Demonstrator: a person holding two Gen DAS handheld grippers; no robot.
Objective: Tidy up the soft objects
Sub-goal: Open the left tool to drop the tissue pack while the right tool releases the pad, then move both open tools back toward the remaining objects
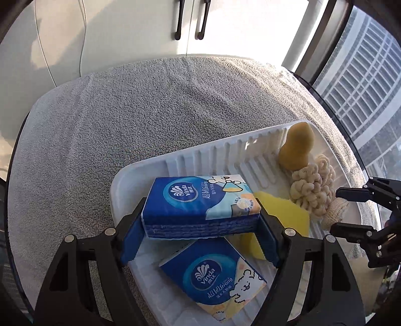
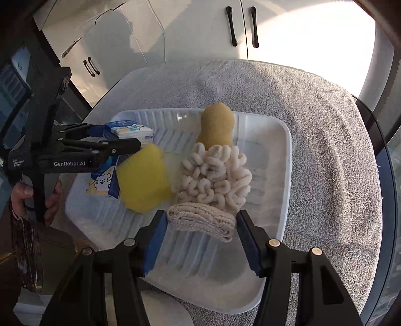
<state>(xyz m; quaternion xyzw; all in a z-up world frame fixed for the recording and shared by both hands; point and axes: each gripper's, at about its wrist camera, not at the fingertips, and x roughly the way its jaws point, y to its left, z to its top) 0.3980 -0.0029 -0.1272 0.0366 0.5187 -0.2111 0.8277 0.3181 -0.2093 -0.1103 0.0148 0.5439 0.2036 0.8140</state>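
Note:
My left gripper [image 1: 200,229] is shut on a blue tissue pack [image 1: 200,200], held by its ends just above the white ribbed tray [image 1: 140,175]. A second tissue pack [image 1: 213,275] lies flat in the tray below it. My right gripper [image 2: 201,238] is shut on a folded beige cloth [image 2: 203,220] over the tray's [image 2: 275,175] near side. In the tray lie a yellow sponge [image 2: 142,178], a cream noodle-pile mitt [image 2: 215,175] and a tan gourd-shaped sponge [image 2: 216,125]. The right wrist view shows the left gripper [image 2: 120,138] and its pack [image 2: 130,130] at the tray's left.
The tray rests on a grey towel [image 1: 112,112] that covers a round table. White cabinet doors with black handles [image 1: 190,20] stand behind, and a window [image 1: 363,87] is at the right. A person's hand [image 2: 22,193] grips the left tool's handle.

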